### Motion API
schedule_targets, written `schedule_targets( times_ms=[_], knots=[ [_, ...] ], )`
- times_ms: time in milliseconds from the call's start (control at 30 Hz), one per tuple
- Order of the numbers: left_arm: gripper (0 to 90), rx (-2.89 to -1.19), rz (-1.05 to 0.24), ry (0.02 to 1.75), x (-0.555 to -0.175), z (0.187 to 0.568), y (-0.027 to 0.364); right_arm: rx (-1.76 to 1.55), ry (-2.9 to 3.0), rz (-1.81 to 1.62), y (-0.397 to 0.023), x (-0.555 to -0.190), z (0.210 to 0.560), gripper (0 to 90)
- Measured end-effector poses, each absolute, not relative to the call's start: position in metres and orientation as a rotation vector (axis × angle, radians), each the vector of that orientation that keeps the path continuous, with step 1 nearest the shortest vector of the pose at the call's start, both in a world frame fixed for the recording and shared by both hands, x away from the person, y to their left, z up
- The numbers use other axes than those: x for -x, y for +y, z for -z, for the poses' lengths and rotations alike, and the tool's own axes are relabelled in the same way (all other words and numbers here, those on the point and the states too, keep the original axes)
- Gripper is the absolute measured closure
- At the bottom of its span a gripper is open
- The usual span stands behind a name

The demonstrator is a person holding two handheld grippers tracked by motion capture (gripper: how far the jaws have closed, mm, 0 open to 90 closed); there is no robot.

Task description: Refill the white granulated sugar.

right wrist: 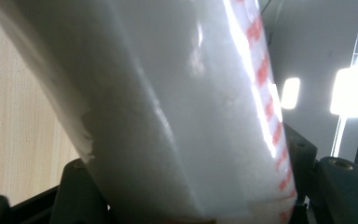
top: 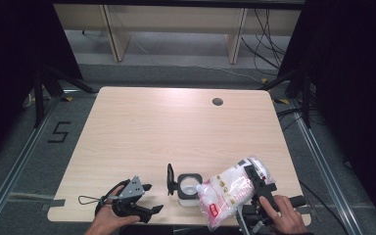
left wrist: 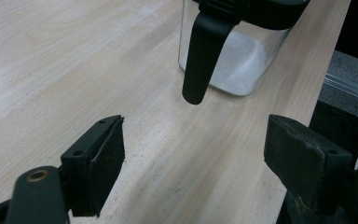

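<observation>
High view showed the right gripper (top: 252,188) pinching a bag (top: 230,191) of white grains, tilted with its corner over the open jar (top: 188,186) near the table (top: 176,127) front edge. The left gripper (top: 149,198) rested beside the jar, jaws spread and empty. Left gripper view showed white grains already in the jar's bottom, so pouring seemed begun; most of the bag looked full.
</observation>
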State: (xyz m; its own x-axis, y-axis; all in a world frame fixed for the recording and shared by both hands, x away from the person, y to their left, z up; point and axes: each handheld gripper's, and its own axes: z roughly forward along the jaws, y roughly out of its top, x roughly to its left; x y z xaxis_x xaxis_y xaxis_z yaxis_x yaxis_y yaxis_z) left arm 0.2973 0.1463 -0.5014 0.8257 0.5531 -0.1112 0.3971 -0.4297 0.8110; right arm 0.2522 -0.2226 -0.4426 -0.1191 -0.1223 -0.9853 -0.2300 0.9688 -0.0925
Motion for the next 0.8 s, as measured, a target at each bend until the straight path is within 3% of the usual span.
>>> schedule_targets(
  times_ms=[800],
  knots=[
    [19.8, -2.084, -0.218, 0.694, -0.2974, 0.5006, 0.1465, 0.3, 1.69, -0.049, -0.2215, -0.2509, 0.4376, 38.2]
  ],
)
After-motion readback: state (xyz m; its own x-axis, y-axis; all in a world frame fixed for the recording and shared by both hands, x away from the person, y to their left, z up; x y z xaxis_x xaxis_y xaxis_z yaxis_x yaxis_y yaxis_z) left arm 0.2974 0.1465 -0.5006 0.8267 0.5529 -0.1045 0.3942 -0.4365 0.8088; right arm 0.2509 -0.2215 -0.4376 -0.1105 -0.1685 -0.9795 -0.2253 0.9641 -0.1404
